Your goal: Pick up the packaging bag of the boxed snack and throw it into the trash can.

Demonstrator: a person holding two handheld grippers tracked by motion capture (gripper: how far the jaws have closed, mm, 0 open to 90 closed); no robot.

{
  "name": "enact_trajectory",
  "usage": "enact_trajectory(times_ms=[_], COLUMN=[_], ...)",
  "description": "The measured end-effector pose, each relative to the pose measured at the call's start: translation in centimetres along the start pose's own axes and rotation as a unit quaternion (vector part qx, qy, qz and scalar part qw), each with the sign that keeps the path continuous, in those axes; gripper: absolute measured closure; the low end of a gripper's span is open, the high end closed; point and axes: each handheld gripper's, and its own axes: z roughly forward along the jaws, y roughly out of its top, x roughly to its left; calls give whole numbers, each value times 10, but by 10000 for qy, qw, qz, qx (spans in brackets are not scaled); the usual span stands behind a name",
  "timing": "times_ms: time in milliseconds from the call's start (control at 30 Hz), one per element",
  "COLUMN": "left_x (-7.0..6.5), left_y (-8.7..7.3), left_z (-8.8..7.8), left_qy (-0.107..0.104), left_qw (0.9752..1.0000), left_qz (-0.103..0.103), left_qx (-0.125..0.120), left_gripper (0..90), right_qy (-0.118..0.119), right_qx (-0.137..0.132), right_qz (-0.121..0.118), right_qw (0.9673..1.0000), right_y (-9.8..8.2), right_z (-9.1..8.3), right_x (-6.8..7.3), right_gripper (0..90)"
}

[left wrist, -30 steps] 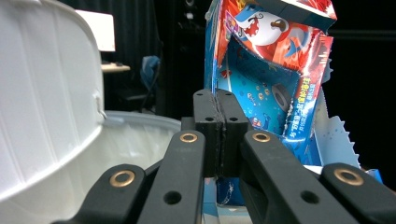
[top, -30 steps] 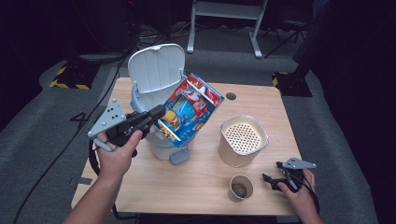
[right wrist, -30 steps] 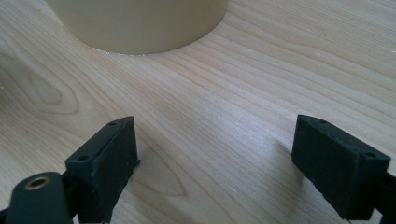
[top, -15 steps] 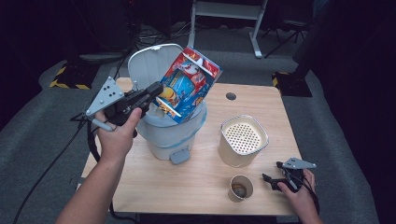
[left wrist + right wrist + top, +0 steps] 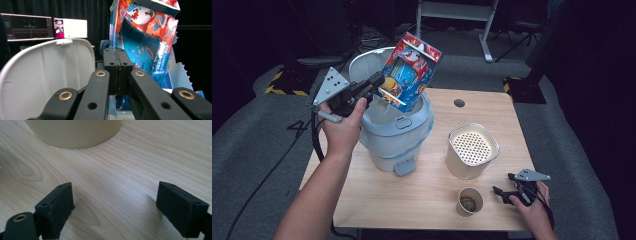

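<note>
While you hold the torn box [image 5: 409, 72] tilted over the open bin [image 5: 394, 132] in the high view, your left gripper [image 5: 374, 82] is clamped on the box's lower edge, and the box hangs partly above the bin's mouth with its raised lid [image 5: 362, 62] behind it. Your right gripper [image 5: 504, 192] rests low at the table's [image 5: 492, 105] near right corner, close to a small paper cup [image 5: 469, 201] and a cream canister [image 5: 472, 150] with a perforated top. From the left gripper view, your jaws stand pressed together on a thin flap of the box [image 5: 147, 47], with the bin's white lid [image 5: 47, 80] to the left. From the right gripper view, your jaws stand wide apart with nothing between them, just over the bare wood, the canister's base [image 5: 75, 132] ahead. You seem to be at the drop-off step: the box is over the bin but not yet in it. Next, I judge, you need to bring it squarely above the opening, lower it, and then part the left jaws.
</note>
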Motion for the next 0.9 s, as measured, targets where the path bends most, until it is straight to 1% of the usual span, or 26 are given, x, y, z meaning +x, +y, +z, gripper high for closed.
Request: enact_trajectory(times_ms=[133, 300, 467, 567, 633, 767, 900], left_x=[8, 13, 15, 17, 19, 21, 22], left_y=[0, -2, -5, -7, -8, -10, -12], left_z=[3, 5, 4, 2, 2, 4, 7], left_qy=[189, 283, 410, 528, 562, 636, 643], left_qw=[9998, 9996, 9992, 9985, 9984, 9979, 9979], left_qz=[-20, -67, -10, 111, 80, 84, 69], left_qx=[12, -28, -38, -57, -49, 1, 48], left_gripper=[887, 887, 887, 887, 887, 886, 886], right_qy=[0, 0, 0, 0, 0, 0, 1], right_qx=[0, 0, 0, 1, 1, 2, 1], right_qz=[0, 0, -1, 0, 2, 1, 1], right_qw=[10000, 10000, 10000, 10000, 10000, 10000, 10000], right_y=[0, 0, 0, 0, 0, 0, 0], right_z=[0, 0, 0, 0, 0, 0, 0], right_x=[0, 0, 0, 0, 0, 0, 0], right_gripper=[144, 144, 144, 144, 144, 144, 144])
